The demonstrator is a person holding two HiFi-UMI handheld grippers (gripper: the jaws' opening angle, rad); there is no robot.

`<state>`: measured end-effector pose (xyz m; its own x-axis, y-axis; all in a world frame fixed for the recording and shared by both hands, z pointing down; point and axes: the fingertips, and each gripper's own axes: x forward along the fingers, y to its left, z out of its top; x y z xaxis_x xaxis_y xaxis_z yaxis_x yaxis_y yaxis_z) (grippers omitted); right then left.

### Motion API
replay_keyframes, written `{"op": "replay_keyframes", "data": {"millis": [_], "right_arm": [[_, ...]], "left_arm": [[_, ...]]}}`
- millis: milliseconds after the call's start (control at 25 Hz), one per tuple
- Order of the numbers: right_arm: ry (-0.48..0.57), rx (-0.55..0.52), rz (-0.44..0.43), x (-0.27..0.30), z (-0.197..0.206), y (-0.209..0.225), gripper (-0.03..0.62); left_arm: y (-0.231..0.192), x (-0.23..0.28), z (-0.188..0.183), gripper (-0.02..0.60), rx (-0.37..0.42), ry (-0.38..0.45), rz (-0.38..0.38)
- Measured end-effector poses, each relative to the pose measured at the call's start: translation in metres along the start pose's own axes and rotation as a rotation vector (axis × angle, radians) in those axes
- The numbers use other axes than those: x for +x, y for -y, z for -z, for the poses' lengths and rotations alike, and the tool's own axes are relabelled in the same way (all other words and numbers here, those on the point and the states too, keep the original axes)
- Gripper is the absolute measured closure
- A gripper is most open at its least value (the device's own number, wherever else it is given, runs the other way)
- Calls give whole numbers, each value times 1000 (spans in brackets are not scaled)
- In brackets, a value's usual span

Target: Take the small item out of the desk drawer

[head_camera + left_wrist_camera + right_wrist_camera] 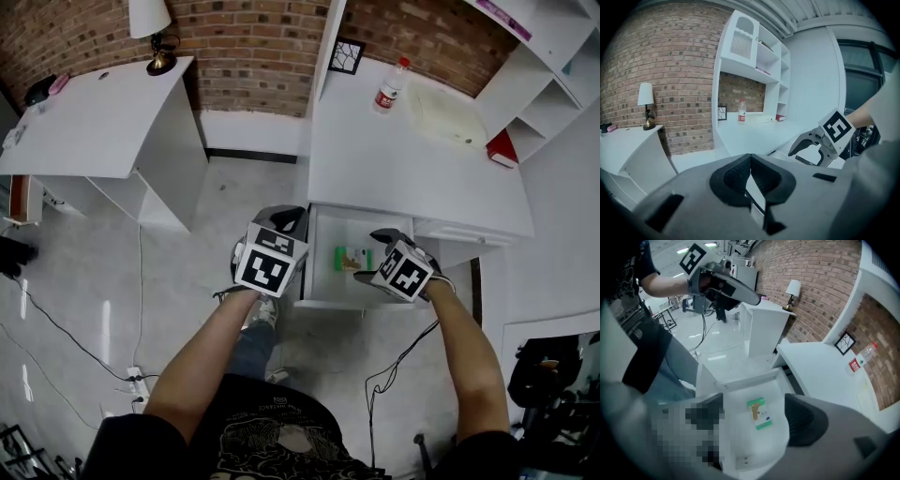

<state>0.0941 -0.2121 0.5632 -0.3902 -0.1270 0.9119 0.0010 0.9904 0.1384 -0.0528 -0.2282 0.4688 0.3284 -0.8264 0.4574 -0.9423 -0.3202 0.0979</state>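
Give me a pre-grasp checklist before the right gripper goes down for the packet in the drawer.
1. Drawer open far enough: ok, its inside is fully exposed.
2. Green packet reachable: ok, it lies flat on the drawer floor with nothing on it.
3. Right gripper open: ok, jaws apart with nothing held.
4. Alignment: ok, the right gripper view shows the packet between the jaws, below them.
5. Left gripper out of the way: ok, shut, empty, left of the drawer.
6. Packet has an edge thick enough to pinch: cannot tell.
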Motion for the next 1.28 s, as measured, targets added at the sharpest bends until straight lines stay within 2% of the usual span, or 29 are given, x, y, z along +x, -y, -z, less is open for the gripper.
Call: {"op": "replay_keyframes", "data": {"millis": [160, 600, 720, 1080, 1280], "right_arm": [[-55, -91, -49, 31, 9, 3, 181], [-165, -144, -149, 101, 56, 9, 181], [-207, -192, -171, 118, 70, 7, 181], [-253, -237, -203, 159, 95, 17, 164], [-250, -249, -230, 174, 93, 15, 158]], "left_arm": [[-13, 18, 10, 578, -16, -28, 0], [-23, 60, 41, 578, -27, -105, 11], [-23, 69, 49, 578, -34, -118, 16], [-24, 88, 70, 578, -24, -153, 34], [-29, 93, 86, 578, -29, -175, 37]]}}
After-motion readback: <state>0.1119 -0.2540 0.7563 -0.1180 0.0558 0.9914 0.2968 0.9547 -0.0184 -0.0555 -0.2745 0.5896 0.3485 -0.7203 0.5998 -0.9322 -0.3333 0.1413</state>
